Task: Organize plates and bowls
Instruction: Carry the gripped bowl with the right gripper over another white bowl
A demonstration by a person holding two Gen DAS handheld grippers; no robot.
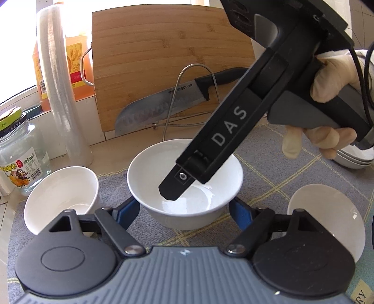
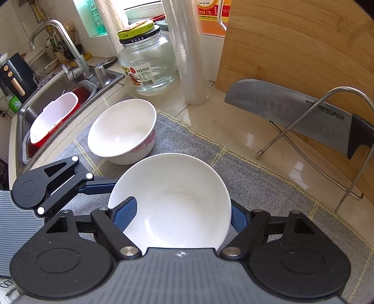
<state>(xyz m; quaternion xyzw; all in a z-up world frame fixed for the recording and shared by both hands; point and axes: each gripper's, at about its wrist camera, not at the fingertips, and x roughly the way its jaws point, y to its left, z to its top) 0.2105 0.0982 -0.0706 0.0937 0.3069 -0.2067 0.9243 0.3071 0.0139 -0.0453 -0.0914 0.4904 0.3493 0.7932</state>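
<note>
Handling glazed white ceramic here: rigid, smooth, likely slippery under pads and quick to chip if knocked against a neighbour.

The middle bowl (image 1: 184,184) sits upright on the grey checked mat (image 1: 292,163). Left gripper (image 1: 184,210) stands spread wide, blue pads either side of the bowl's foot, not visibly touching. Right gripper (image 2: 180,215) straddles the rim, one blue pad inside the wall, the other outside; jaws look parted, contact uncertain. In the left view its black finger (image 1: 177,184) dips into the bowl.

Judgement: the rim wall is the place to pinch, one pad in and one out. Thin wall, modest weight, but the pull sits off to one side, so a firm pinch is wanted. Set down gently; stacking glaze on glaze will slide.

Other ware:
- Pink-patterned bowl (image 2: 122,131) just beyond on the mat, well apart from the sink (image 2: 58,103).
- A third bowl (image 1: 327,219) to the right.
- A stack of white dishes (image 1: 353,159) behind the gloved hand (image 1: 327,103).

Writing legible:
- "DAS" on the right gripper's arm.
- "SUPOR" on the knife (image 2: 299,117) leaning at the bamboo board (image 2: 303,51).
- "950" with Chinese text on the glass jar (image 2: 147,60).
- "175L" on the orange bottle (image 2: 210,16).
</note>
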